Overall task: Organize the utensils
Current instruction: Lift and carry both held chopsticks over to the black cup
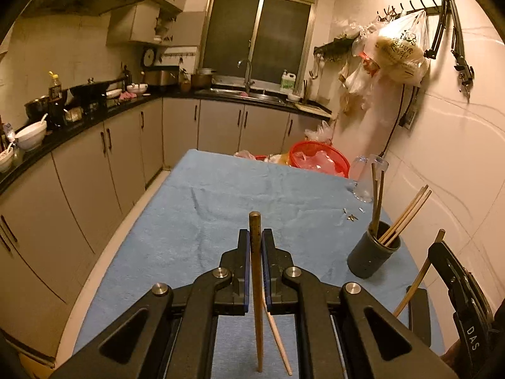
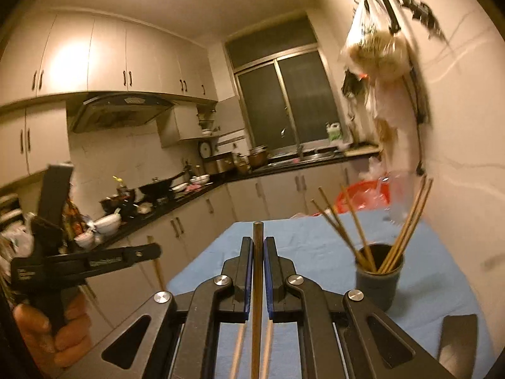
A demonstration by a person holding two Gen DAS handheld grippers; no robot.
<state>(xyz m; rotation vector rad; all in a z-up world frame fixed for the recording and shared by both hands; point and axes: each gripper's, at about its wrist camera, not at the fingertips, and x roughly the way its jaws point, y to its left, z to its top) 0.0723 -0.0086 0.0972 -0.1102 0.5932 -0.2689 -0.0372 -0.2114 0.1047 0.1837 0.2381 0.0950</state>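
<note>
1. Kitchen cabinets and a dark counter run around the room; nearest the cameras is a table under a blue cloth (image 1: 195, 221).
2. Near the cloth's right edge stands a dark round holder (image 1: 372, 252) with several chopsticks leaning out of it — the place the utensils are being gathered. Beyond it, at the far right corner, sit a clear glass (image 1: 367, 177) and a red basket (image 1: 318, 158).
3. Left gripper (image 1: 255, 246): its jaws are pressed together on a brown chopstick (image 1: 255, 230) that stands upright between them, held above the cloth. A paler stick shows below the jaws; whether it is gripped too I cannot tell.
4. Right gripper (image 2: 258, 249): jaws likewise clamped on a dark chopstick (image 2: 258, 237), raised, just left of the holder. Two lighter sticks show beneath; their hold is unclear.
5. Risks, as I judge them: a thin stick pinched near one end could pivot or slip out — and its tip could catch the sticks fanned across the holder's mouth, or tip the holder toward the edge.
6. Writing: "DAS" on the right gripper's side in the left wrist view; the print on the hanging plastic bag (image 1: 401, 50) is unreadable.
</note>
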